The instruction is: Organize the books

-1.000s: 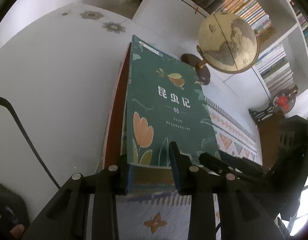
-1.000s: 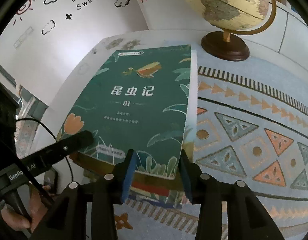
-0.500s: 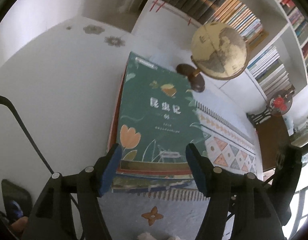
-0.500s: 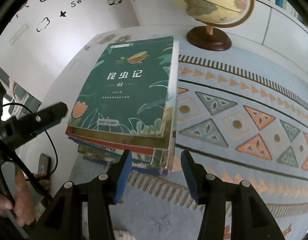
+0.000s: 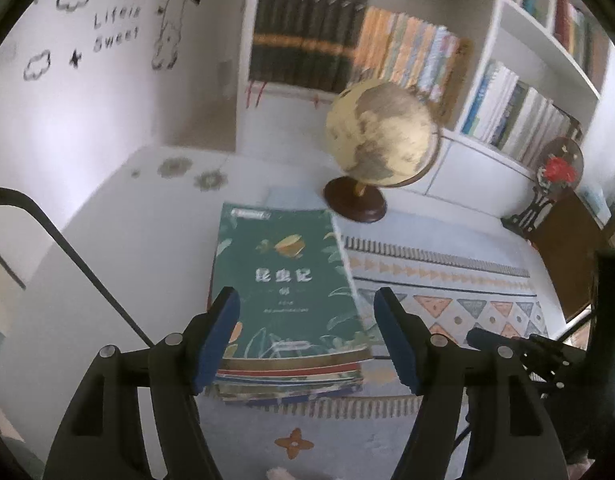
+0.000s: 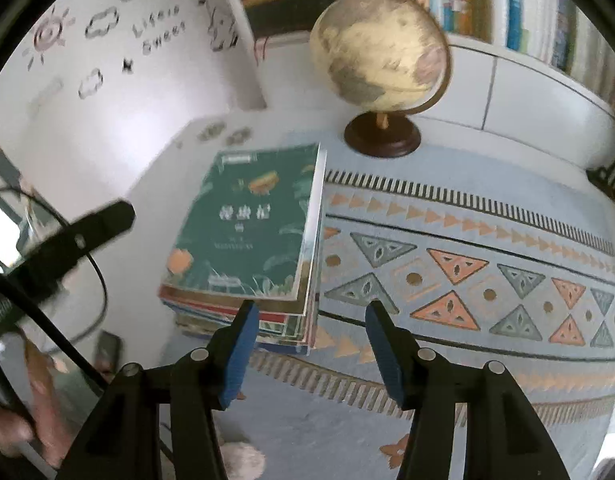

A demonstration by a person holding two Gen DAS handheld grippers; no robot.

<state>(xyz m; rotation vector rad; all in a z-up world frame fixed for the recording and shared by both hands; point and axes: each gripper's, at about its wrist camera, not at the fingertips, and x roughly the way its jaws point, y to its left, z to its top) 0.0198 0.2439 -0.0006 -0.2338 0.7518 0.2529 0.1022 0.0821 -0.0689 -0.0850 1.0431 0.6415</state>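
A stack of books topped by a green-covered book (image 5: 285,280) (image 6: 251,228) lies flat on the patterned rug (image 5: 447,296) (image 6: 467,264), at its left edge. My left gripper (image 5: 307,308) hovers above the near end of the stack; its jaws are opening and nothing is pressed between them. In the right wrist view my right gripper (image 6: 309,318) hangs above the stack's near right corner, its jaws also opening, with nothing gripped. The left gripper's finger (image 6: 91,228) shows as a dark bar at the left of that view.
A globe (image 5: 381,136) (image 6: 381,52) on a dark wooden base stands just behind the stack. White bookshelves (image 5: 507,92) full of books line the back wall. A dark chair (image 5: 567,248) stands at the right. A black cable (image 5: 87,272) crosses the white floor on the left.
Both grippers let go of the green book's near edge, opened wider and lifted up and back. The stack now lies flat on its own, seen from farther away.
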